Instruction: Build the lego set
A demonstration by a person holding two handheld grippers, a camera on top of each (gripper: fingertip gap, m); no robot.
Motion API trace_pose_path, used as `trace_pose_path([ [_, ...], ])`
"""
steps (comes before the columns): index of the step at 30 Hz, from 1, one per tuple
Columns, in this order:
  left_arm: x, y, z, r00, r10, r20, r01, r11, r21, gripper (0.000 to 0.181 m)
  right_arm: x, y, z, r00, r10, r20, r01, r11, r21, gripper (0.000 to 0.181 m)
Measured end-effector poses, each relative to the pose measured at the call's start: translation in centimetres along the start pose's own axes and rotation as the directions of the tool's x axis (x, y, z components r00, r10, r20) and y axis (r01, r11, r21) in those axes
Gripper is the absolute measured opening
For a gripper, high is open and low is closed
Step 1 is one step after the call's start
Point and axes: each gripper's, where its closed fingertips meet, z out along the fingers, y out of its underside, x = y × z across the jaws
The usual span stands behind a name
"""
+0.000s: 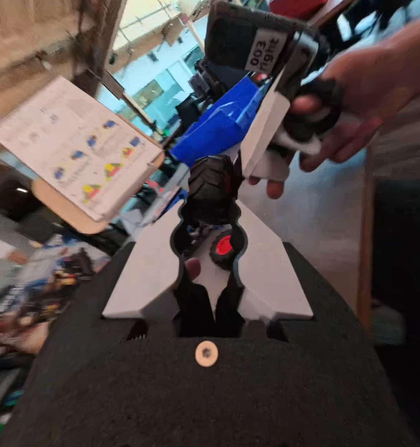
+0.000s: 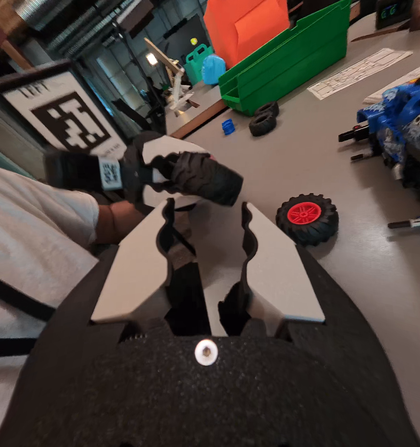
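Fingers of left gripper (image 1: 210, 212) clamped on a black tyre (image 1: 212, 186), held up off the tabletop (image 2: 288, 169); right gripper (image 2: 207, 217) fingers apart, nothing between them. Blue truck body (image 2: 402, 135) lies at far right of tabletop. Red-hubbed wheel (image 2: 306, 219) lies just beside the right fingers. Two bare tyres (image 2: 264, 118) near green bin (image 2: 283, 60), apparently touching it; view blurred.

Matt rubber tyre (image 2: 199, 176) (knobbly), glossy green bin (image 2: 283, 63)

Grey table (image 2: 300, 302): wheel (image 2: 305, 219), green bin (image 2: 283, 65)
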Motion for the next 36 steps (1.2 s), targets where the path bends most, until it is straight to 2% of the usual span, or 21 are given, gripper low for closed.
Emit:
trace_pose_path([
  [1, -0.5, 0.2, -0.1, 0.971, 0.216, 0.098, -0.215, 0.976, -0.026, 0.029, -0.2, -0.3, -0.3, 0.996, 0.071, 0.057, -0.072, 0.997, 0.014, 0.060],
  [2, -0.7, 0.2, -0.3, 0.900, 0.400, 0.173, -0.399, 0.916, -0.046, 0.029, -0.2, -0.6, -0.6, 0.982, 0.155, 0.110, -0.159, 0.987, 0.028, 0.061],
  [4, -0.1, -0.1, -0.5, 0.758, 0.601, 0.253, -0.608, 0.792, -0.057, 0.029, 0.2, -0.4, -0.3, 0.934, 0.318, 0.165, -0.323, 0.947, 0.004, 0.063],
  [8, 1.0, -0.6, -0.3, 0.556, 0.771, 0.309, -0.793, 0.604, -0.080, 0.029, -0.5, -0.4, 0.5, 0.818, 0.497, 0.289, -0.507, 0.861, -0.047, 0.040],
  [9, 1.2, -0.5, -0.2, 0.512, 0.802, 0.308, -0.822, 0.561, -0.095, 0.030, -0.2, -0.5, 0.6, 0.811, 0.515, 0.280, -0.526, 0.849, -0.038, 0.038],
  [11, 1.5, -0.4, -0.1, 0.476, 0.825, 0.305, -0.845, 0.525, -0.104, 0.029, 0.0, -0.5, 0.6, 0.839, 0.482, 0.253, -0.495, 0.869, -0.015, 0.036],
  [12, 1.4, 0.0, 0.1, 0.498, 0.819, 0.286, -0.828, 0.547, -0.122, 0.029, 0.3, -0.6, 0.5, 0.865, 0.450, 0.222, -0.464, 0.886, 0.008, 0.035],
  [13, 0.8, 0.6, 0.1, 0.562, 0.784, 0.265, -0.778, 0.609, -0.151, 0.028, 0.8, -1.0, 0.2, 0.900, 0.399, 0.175, -0.413, 0.909, 0.051, 0.033],
  [15, -0.6, 1.8, 0.0, 0.780, 0.583, 0.227, -0.558, 0.813, -0.168, 0.035, 1.5, -2.1, -0.8, 0.960, 0.262, 0.095, -0.273, 0.953, 0.132, 0.030],
  [16, -0.8, 2.7, 0.2, 0.900, 0.402, 0.170, -0.376, 0.911, -0.167, 0.040, 1.6, -2.7, -1.4, 0.980, 0.193, 0.056, -0.200, 0.966, 0.166, 0.029],
  [17, -0.8, 3.2, 0.3, 0.979, 0.165, 0.117, -0.145, 0.976, -0.164, 0.045, 1.3, -3.0, -1.7, 0.991, 0.130, 0.039, -0.135, 0.974, 0.180, 0.028],
  [18, -0.8, 2.7, 0.4, 0.992, -0.107, 0.068, 0.115, 0.985, -0.129, 0.049, 0.9, -3.3, -1.8, 0.996, 0.088, 0.033, -0.093, 0.977, 0.192, 0.028],
  [19, -0.5, 1.5, 0.5, 0.927, -0.374, -0.024, 0.372, 0.925, -0.078, 0.049, 0.6, -3.4, -1.7, 0.998, 0.062, 0.031, -0.067, 0.977, 0.200, 0.029],
  [20, -0.1, 0.2, 0.5, 0.799, -0.582, -0.150, 0.580, 0.812, -0.058, 0.055, 0.1, -3.4, -1.6, 0.998, 0.045, 0.048, -0.054, 0.978, 0.202, 0.029],
  [21, 0.0, -0.8, 0.5, 0.662, -0.708, -0.247, 0.718, 0.693, -0.065, 0.058, -0.7, -3.5, -1.4, 0.995, 0.040, 0.093, -0.059, 0.975, 0.212, 0.028],
  [22, -0.3, -1.4, 0.5, 0.551, -0.774, -0.312, 0.799, 0.597, -0.070, 0.059, -1.4, -3.7, -1.3, 0.990, 0.041, 0.136, -0.072, 0.971, 0.229, 0.029],
  [24, -0.5, -2.1, 0.4, 0.435, -0.811, -0.390, 0.864, 0.498, -0.072, 0.051, -2.1, -3.4, -0.9, 0.982, 0.048, 0.180, -0.086, 0.973, 0.213, 0.029],
  [25, -0.6, -2.3, 0.3, 0.425, -0.810, -0.405, 0.873, 0.485, -0.055, 0.040, -2.0, -3.0, -0.5, 0.985, 0.045, 0.163, -0.077, 0.979, 0.189, 0.029],
  [27, -0.3, -2.1, 0.4, 0.472, -0.794, -0.384, 0.850, 0.526, -0.043, 0.027, -1.7, -2.3, 0.2, 0.992, 0.024, 0.125, -0.043, 0.987, 0.156, 0.029],
  [31, -0.1, -1.3, 0.4, 0.515, -0.786, -0.342, 0.823, 0.565, -0.060, 0.025, -1.4, -1.9, 0.4, 0.995, 0.032, 0.091, -0.045, 0.989, 0.139, 0.029],
  [36, -0.2, -1.3, 0.2, 0.527, -0.779, -0.340, 0.816, 0.576, -0.054, 0.023, -1.7, -1.9, 0.5, 0.977, 0.124, 0.173, -0.150, 0.978, 0.144, 0.029],
])
